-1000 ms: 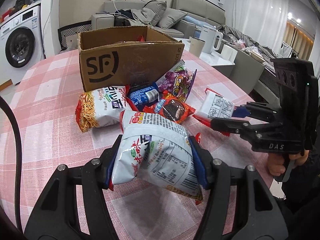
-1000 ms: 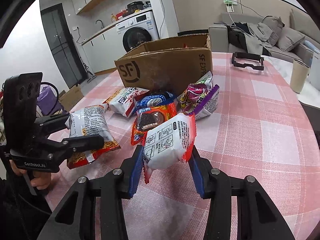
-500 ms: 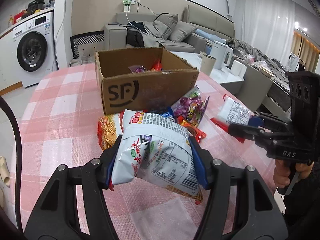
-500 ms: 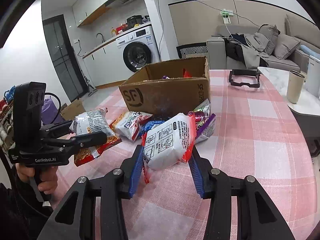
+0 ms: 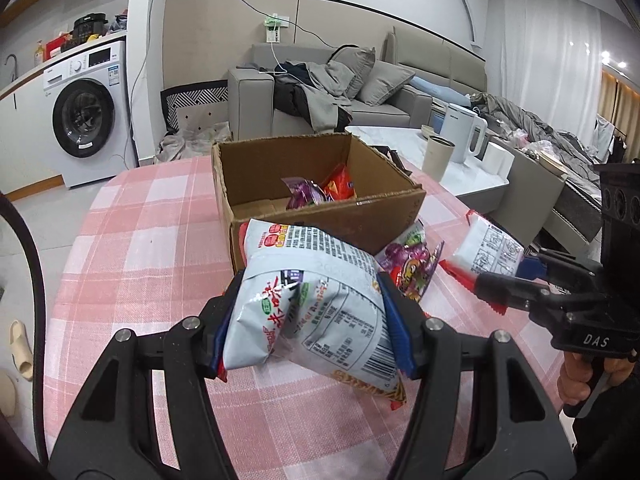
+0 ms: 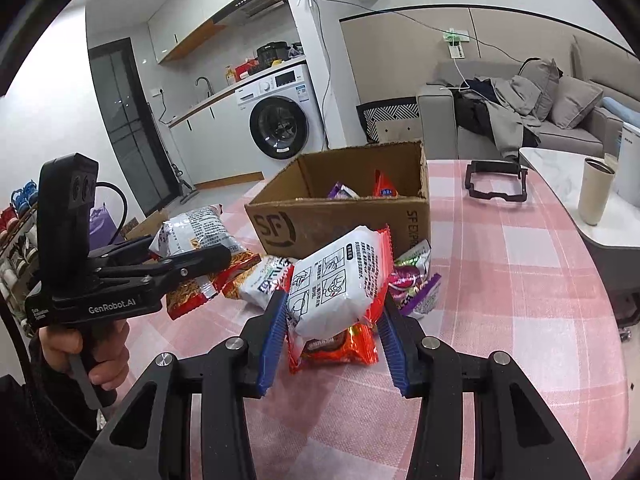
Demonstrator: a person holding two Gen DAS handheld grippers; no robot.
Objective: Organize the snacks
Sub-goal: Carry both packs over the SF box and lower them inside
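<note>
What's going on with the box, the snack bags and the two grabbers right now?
Cardboard box: open, some snacks inside.
Left gripper: shut on grey noodle bag, off the table.
Right gripper: shut on white packet, off the table.
Purple candy bag: lying on table.

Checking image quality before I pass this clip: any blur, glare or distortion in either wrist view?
Left wrist view: sharp, strong fisheye bending at the edges, mild glare on the noodle-snack bag held in the left gripper. Right wrist view: sharp, dark vignette corners, soft shine on the white packet in the right gripper.
</note>
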